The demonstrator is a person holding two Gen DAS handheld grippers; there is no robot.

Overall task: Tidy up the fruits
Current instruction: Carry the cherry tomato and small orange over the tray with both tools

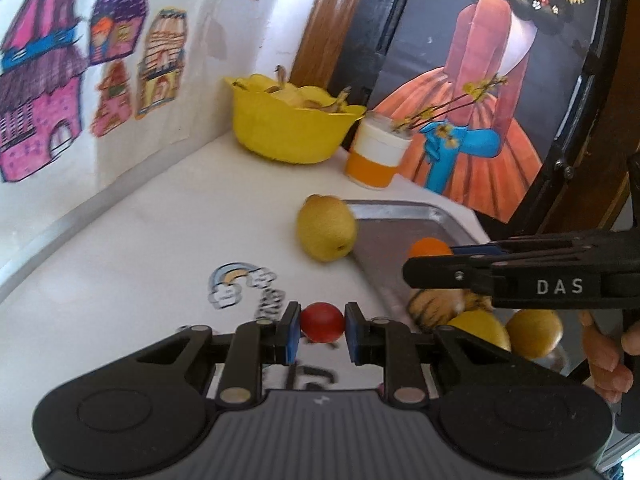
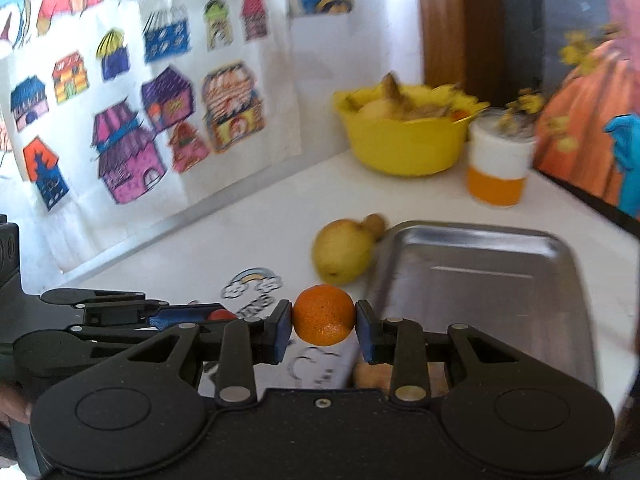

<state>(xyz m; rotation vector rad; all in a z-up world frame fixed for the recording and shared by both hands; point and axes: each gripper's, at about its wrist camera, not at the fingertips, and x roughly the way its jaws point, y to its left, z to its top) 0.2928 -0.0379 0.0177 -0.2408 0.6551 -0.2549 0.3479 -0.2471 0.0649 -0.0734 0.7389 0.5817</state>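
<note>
Left gripper (image 1: 322, 330): fingers pinched tight on a small red fruit (image 1: 322, 323), held above the white desk (image 1: 140, 248). Right gripper (image 2: 323, 326): fingers narrowly parted, clamped on an orange (image 2: 323, 315) near the metal tray (image 2: 480, 276). Both fruits are round and smooth, held only at their sides; a jolt could roll either out. The two grippers sit close together, so they risk colliding. A yellow pear (image 2: 344, 250) touches the tray's left edge and may get knocked. The yellow bowl (image 2: 400, 140) stands far back.
</note>
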